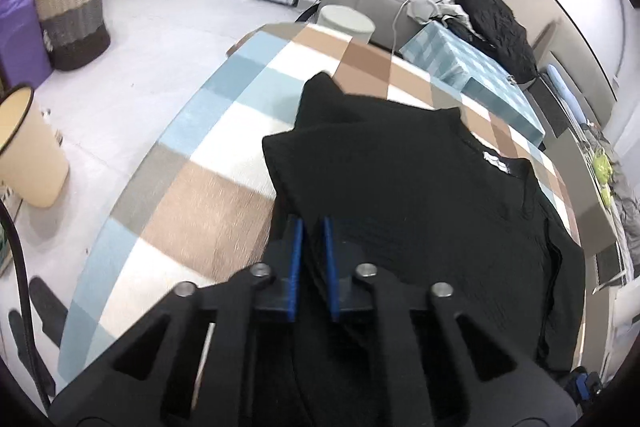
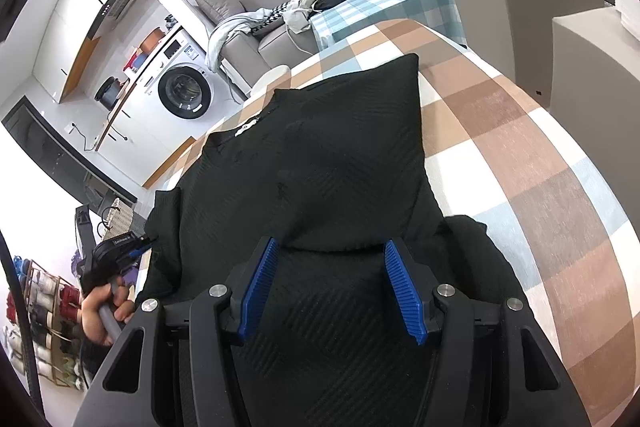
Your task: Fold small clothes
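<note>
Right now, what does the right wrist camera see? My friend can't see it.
A black top lies on a checked tablecloth, one sleeve folded in. The right gripper hangs over it, jaws open. A washing machine stands behind.

No wording can be made out with certainty. The black garment (image 1: 420, 195) carries a small white neck label (image 1: 495, 160), its print too blurred to read. The left claw (image 2: 136, 245), seen from the right wrist, bears a small white-lettered tag, too tiny to read. The stickers on the far washing machine (image 2: 182, 89) are illegible.
</note>
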Motion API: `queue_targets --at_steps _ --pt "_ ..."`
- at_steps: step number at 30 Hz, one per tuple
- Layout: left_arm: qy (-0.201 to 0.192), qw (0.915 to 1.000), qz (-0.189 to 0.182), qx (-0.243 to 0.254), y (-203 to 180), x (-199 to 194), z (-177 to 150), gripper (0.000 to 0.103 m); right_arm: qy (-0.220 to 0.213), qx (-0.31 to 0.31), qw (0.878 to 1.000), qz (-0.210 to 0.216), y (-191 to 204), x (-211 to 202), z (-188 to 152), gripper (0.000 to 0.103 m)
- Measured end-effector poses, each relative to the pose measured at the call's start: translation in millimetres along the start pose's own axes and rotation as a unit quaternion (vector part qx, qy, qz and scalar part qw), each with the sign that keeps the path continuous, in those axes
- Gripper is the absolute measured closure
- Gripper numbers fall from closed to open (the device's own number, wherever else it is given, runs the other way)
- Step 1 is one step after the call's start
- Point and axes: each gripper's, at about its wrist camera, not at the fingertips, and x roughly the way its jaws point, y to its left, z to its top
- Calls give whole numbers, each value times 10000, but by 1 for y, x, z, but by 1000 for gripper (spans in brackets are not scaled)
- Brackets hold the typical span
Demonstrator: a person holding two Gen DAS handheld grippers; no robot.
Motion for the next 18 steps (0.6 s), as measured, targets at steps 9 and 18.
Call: queue_targets --at_steps 9,18 --pt "-558 9854 -1342 882 -76 -53 1 81 -26 46 10000 -72 -7 -4 2 45" --pt "-666 9798 -1231 1430 -81 -107 -45 39 -93 53 9999 -13 -15 -18 -1 42"
